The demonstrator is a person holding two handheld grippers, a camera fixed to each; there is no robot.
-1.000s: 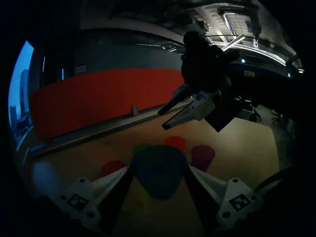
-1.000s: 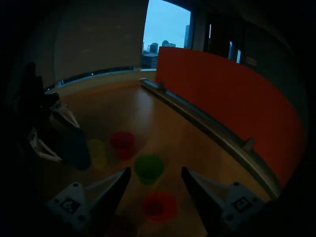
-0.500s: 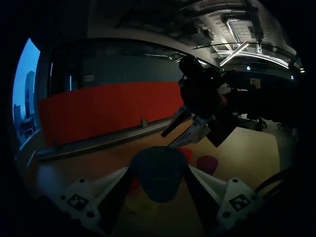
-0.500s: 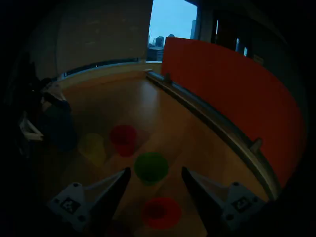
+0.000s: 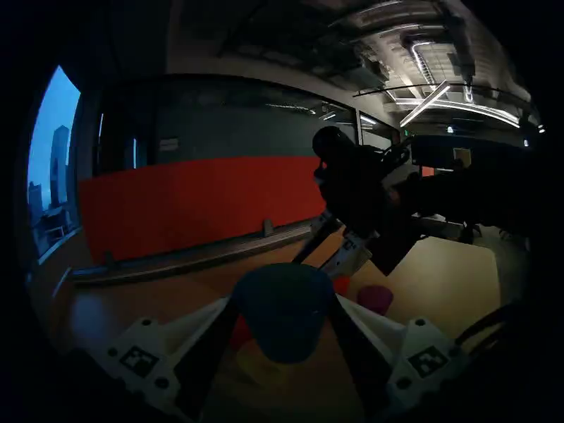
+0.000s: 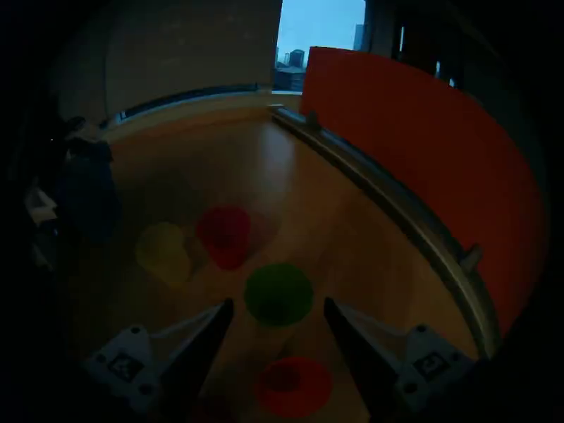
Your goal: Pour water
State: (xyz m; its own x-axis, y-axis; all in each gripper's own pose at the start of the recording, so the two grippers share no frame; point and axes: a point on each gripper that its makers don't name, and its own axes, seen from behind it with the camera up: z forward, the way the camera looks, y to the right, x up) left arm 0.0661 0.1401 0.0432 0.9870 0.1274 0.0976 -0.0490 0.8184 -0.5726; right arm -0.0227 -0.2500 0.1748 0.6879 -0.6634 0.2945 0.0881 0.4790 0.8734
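Markers (image 5: 137, 359), square and black-and-white, sit on the fingers. A pale sign (image 5: 168, 144) on the dark far wall is too small to read. The left gripper (image 5: 282, 302) clamps the blue cup (image 5: 282, 324) from both sides. The right gripper (image 6: 277, 303) is spread, and the green cup (image 6: 278, 290) stands untouched at its tips. A red cup (image 6: 224, 236) and a yellow cup (image 6: 163, 252) stand farther left on the wooden table (image 6: 296, 183). A red partition (image 6: 437, 162) lines its right edge. The window (image 6: 317, 32) shows city towers.

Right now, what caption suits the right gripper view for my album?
Open right gripper aimed at a green cup; red cup and yellow cup beyond.
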